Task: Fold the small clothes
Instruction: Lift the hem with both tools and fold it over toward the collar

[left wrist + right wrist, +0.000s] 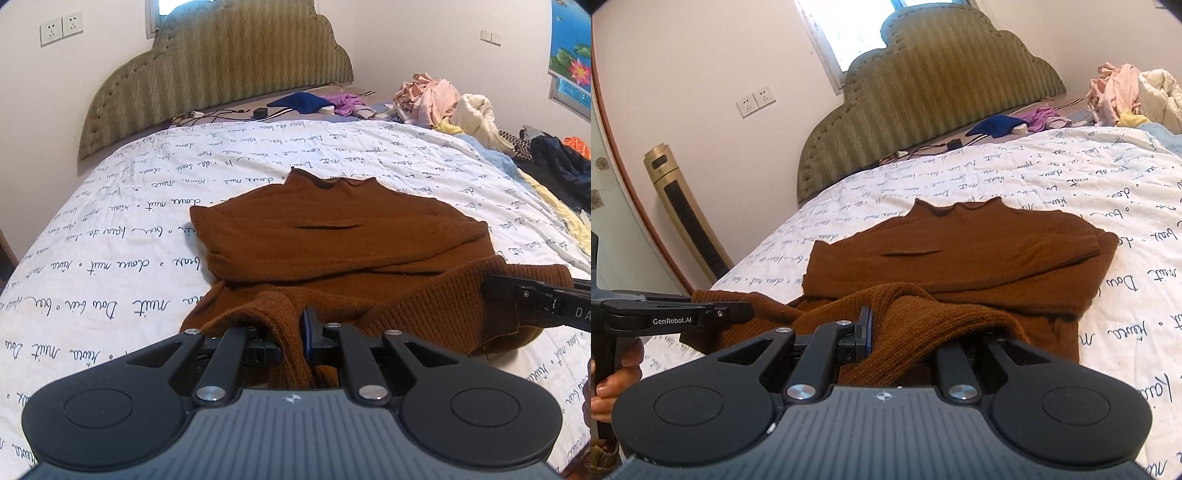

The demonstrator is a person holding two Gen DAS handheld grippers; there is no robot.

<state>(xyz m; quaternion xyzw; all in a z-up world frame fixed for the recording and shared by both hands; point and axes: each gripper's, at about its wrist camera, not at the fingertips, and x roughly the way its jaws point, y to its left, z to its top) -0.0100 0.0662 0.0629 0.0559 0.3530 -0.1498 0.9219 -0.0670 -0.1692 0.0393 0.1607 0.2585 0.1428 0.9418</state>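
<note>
A brown knit sweater (343, 240) lies on the white bed cover, collar toward the headboard, sleeves folded across the body. It also shows in the right wrist view (979, 251). My left gripper (293, 339) is shut on the ribbed bottom hem at its left corner and lifts it. My right gripper (905, 332) is shut on the hem at its right corner, the right finger hidden under the knit. Each gripper shows in the other's view: the right one (539, 299) and the left one (683, 314).
The bed cover (110, 258) has printed script. A green padded headboard (221, 74) stands at the far end. A pile of clothes (436, 99) lies at the far right, with a blue cloth (295, 101) and cables near the headboard. A gold tower fan (683, 214) stands left of the bed.
</note>
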